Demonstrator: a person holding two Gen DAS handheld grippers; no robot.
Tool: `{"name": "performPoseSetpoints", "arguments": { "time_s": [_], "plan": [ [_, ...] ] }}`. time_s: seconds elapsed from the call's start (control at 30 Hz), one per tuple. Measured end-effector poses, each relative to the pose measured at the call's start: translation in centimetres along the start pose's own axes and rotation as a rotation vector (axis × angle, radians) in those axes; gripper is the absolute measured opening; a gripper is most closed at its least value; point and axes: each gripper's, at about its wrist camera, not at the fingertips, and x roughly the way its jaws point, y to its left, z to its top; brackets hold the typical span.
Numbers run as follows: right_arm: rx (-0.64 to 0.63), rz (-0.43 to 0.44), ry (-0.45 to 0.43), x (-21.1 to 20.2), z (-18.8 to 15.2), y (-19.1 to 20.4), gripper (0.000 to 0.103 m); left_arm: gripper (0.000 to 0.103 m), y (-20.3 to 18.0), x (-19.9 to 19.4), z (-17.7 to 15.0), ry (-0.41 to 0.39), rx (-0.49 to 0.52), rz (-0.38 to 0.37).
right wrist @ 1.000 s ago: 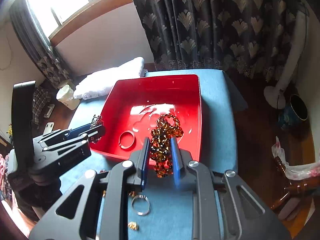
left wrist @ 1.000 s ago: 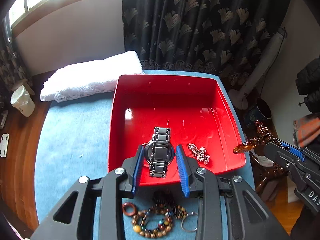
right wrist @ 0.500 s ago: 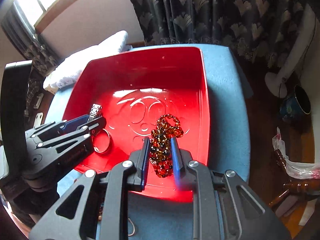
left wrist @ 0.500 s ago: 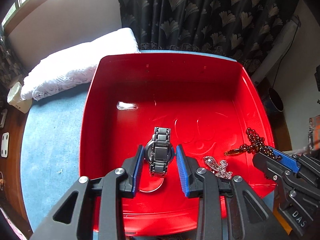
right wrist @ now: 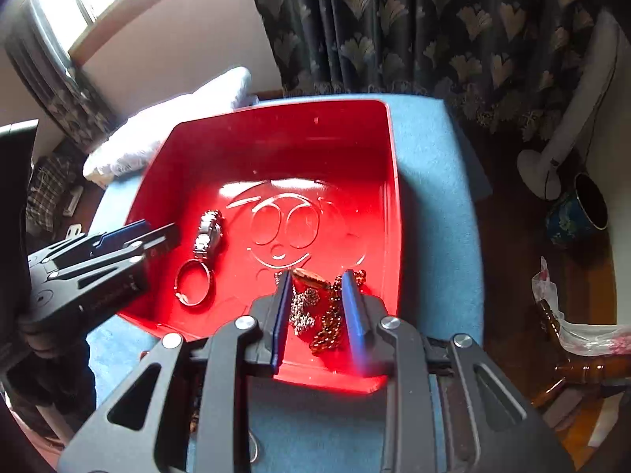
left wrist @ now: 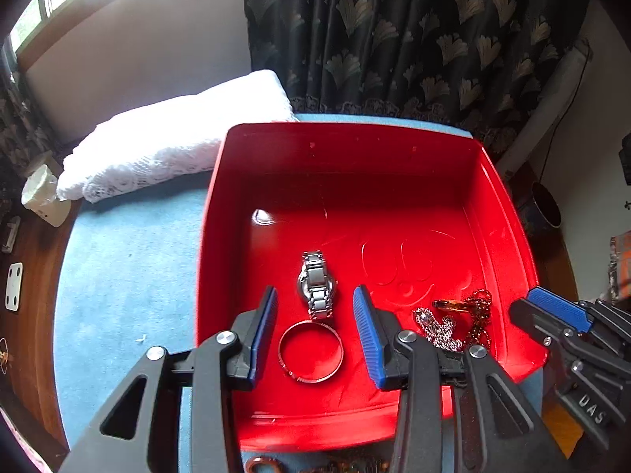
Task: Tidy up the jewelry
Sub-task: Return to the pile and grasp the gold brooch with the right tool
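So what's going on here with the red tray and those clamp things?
A person is sorting jewelry into a red tray with a handheld gripper in each hand. Both grippers are open over the tray. The silver watch lies in front of the left gripper, beside a silver bangle. The amber bead necklace lies between the right gripper's fingers, next to a silver chain. More beads wait outside the tray on the blue cloth.

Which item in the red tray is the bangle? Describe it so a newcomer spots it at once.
Find the red tray on the blue cloth. Near its front edge, between the open left gripper's fingers, lies the bangle, touching the steel watch. It is the only plain open hoop; the silver chain and bead string are tangled heaps.
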Motion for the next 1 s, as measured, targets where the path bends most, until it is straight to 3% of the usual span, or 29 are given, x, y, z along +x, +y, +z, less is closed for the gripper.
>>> {"name": "performPoseSetpoints", "arguments": {
  "time_s": [0.2,0.33,0.47,0.7,1.0],
  "plan": [
    [0.021,0.024,-0.045,-3.5,-2.9,-0.2,0.026,0.045,1.5,-3.7,-2.9,-0.051,-0.003,0.038],
    [0.030,0.044,-0.033,-4.8,-5.8,0.1,0.027,0.046,2.9,-4.8,-6.0,-0.024,-0.035,0.046],
    [0.041,0.059,0.027,-4.6,-8.5,0.5,0.027,0.051,3.5,-5.1,-9.3,0.017,-0.049,0.074],
    [0.035,0.104,0.164,-2.9,-13.6,2.7,0.027,0.051,3.8,-4.9,-14.8,0.131,-0.016,0.080],
    [0.009,0.152,0.260,-1.9,-17.1,5.2,0.027,0.051,3.9,-5.0,-18.7,0.197,-0.029,0.074]
  ]
}}
